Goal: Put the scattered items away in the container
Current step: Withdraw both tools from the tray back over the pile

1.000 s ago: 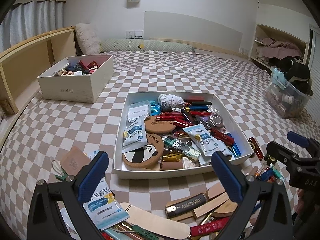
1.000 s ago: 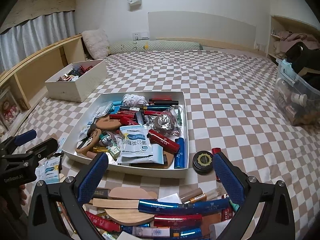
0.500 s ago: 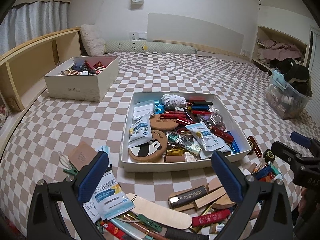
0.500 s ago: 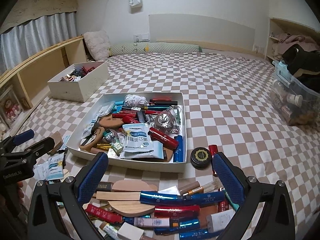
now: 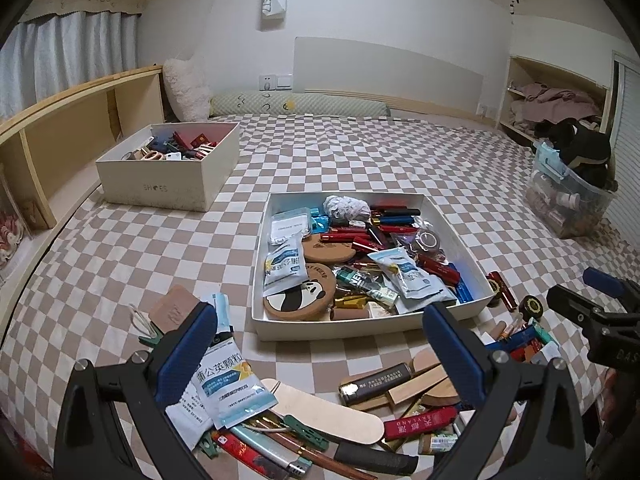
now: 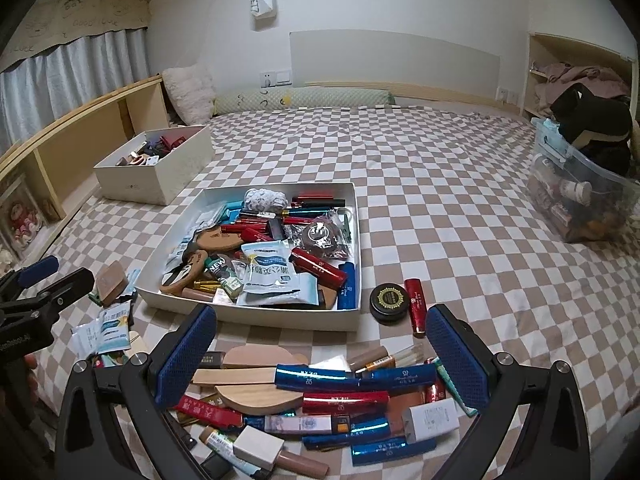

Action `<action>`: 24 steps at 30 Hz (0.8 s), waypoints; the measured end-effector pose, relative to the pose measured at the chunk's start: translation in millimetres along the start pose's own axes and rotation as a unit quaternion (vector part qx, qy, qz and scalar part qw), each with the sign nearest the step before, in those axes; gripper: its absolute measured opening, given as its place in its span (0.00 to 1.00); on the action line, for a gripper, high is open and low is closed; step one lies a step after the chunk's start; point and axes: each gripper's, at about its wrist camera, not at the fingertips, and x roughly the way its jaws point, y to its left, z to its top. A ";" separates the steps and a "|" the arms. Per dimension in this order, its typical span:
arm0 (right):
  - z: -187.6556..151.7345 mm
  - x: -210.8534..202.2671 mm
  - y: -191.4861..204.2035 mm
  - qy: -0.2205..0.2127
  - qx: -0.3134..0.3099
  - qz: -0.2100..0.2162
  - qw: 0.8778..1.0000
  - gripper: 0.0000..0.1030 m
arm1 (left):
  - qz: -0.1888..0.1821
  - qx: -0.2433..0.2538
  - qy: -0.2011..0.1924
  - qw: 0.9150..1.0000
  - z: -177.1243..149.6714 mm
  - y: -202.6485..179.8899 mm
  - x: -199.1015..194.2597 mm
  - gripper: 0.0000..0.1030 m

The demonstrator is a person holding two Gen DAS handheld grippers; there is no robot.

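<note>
Above the checkered bed: left hand-held gripper and right hand-held gripper, both level, jaws spread wide, empty, facing the white tray.

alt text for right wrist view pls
Open right tongs hover empty above loose items piled on a checkered bed: blue tubes, red tubes, wooden pieces. Beyond sits a white tray already crowded with items; a round black tin lies beside it.

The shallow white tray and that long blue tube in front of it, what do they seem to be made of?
The white tray looks like matte cardboard: thin, flat walls with crisp folded corners and no shine. The long blue tube looks like glossy metallic foil or plastic packaging, since bright streaks of light run along it; which one, the look leaves open.
</note>
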 end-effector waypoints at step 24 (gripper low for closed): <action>-30.6 -1.6 -15.9 0.012 -0.004 0.012 1.000 1.00 | -0.015 0.024 0.006 1.000 -29.7 9.5 -3.3 1.00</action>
